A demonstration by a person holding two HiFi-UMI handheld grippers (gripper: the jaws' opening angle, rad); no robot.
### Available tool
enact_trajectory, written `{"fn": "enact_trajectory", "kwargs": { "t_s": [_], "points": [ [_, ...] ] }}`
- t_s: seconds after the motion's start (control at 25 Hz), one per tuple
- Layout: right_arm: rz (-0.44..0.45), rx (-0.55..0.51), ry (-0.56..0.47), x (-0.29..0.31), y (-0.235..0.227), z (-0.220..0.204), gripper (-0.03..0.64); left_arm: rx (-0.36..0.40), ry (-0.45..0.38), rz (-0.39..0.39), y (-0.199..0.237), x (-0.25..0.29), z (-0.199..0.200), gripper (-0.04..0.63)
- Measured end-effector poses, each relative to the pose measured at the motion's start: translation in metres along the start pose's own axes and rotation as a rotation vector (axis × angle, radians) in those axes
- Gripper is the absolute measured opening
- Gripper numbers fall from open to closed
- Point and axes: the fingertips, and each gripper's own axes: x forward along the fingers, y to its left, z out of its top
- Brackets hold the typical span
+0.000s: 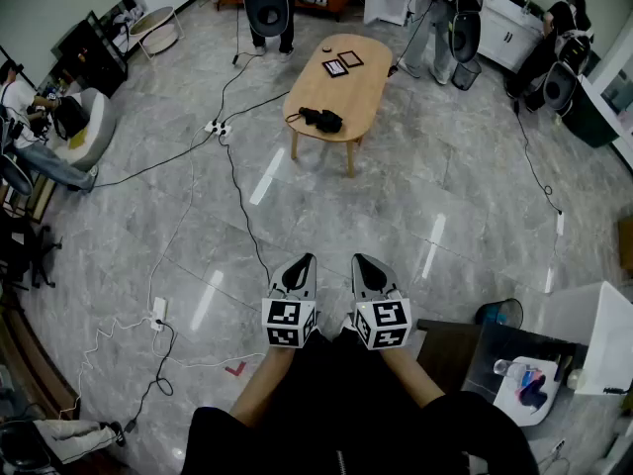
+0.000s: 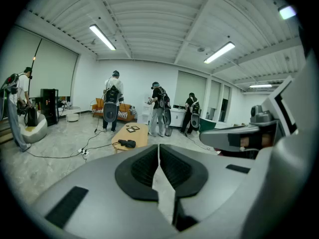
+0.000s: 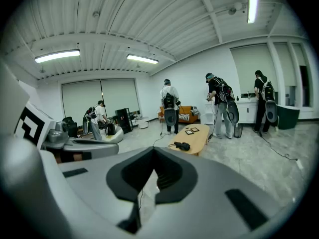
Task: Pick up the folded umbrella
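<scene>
Left tongs (image 1: 305,261) and right tongs (image 1: 359,260) pressed together, empty, folded umbrella (image 1: 321,119) lying on wooden table (image 1: 362,87)

I am holding my left claw (image 1: 302,262) and right claw (image 1: 362,263) side by side above the floor (image 1: 445,196). The folded umbrella (image 1: 321,119) is lying on the wooden counter (image 1: 358,85), well ahead of them.

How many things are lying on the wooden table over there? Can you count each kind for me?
folded umbrella, black: 1
flat dark-framed squares: 2
total on the wooden table: 3
</scene>
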Motion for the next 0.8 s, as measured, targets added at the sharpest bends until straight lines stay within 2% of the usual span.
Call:
{"fn": "enact_trajectory", "kwargs": {
  "t_s": [0.28, 0.8],
  "points": [
    [0.006, 0.025, -0.044, -0.002, -0.001, 0.005, 0.009, 0.004, -0.004, -0.006, -0.002, 0.002, 0.002, 0.02],
    [0.028, 0.016, 0.007, -0.004, 0.012, -0.007, 0.009, 0.003, -0.001, -0.009, -0.001, -0.004, -0.002, 0.02]
  ]
}}
